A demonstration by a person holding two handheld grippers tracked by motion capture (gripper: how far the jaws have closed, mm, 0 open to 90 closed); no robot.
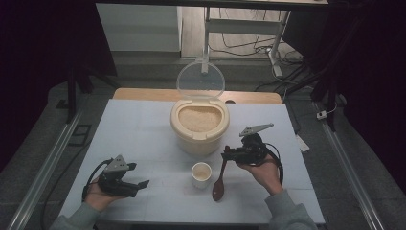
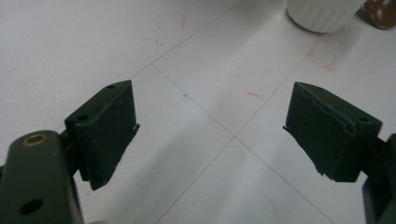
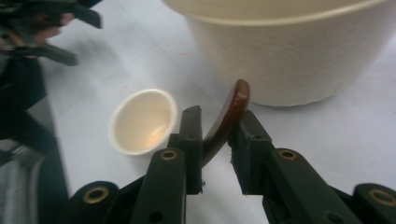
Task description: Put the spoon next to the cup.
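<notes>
Presently the right tool [image 1: 225,154] pinches the handle of the brown wooden spoon [image 1: 219,184], whose bowl rests on the white surface [image 1: 143,129] just beside the small cup [image 1: 201,174]. The open rice container [image 1: 199,123] stands just behind the cup. The left tool [image 1: 142,184], jaws spread and holding nothing, lies well apart from the cup.

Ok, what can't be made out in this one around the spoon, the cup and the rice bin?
- Wooden spoon: in the right gripper view its bowl lies hidden below the jaws of the right gripper; whether both pads press the handle is unclear.
- Small cup: cut off by the top edge of the left gripper view.
- Cup contents: too small and dim in the high view.
- Rice bin: top cropped in the right gripper view.
</notes>
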